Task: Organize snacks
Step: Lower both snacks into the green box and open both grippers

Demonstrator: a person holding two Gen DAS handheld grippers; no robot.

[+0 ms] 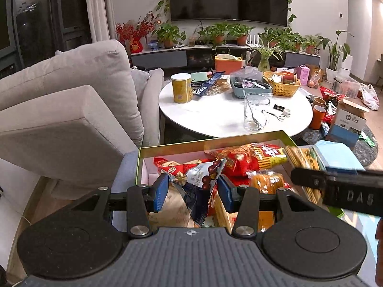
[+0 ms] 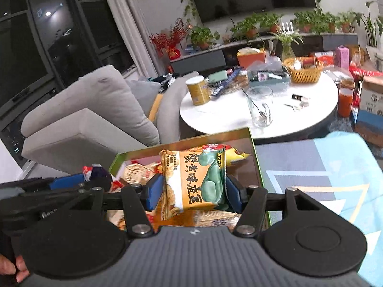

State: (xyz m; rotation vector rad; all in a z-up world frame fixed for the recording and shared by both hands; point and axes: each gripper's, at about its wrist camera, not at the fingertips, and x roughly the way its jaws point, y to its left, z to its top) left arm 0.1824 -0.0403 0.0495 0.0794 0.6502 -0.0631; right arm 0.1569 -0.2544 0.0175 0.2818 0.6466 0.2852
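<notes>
room: living room at night, grey sofa (image 1: 71, 100), round white worktop (image 1: 229, 117) behind.
box: green-rimmed open cardboard box (image 1: 182, 145), heaped with snack packets.
left claw (image 1: 192, 192): clenched on blue-white chocolate-ball packet (image 1: 203, 174), over box.
right claw (image 2: 191, 195): grasping orange foil packet with green figure (image 2: 194, 179), over box.
step: both packets mid-carry, sorting underway.
next: probably set each down, then release.
</notes>
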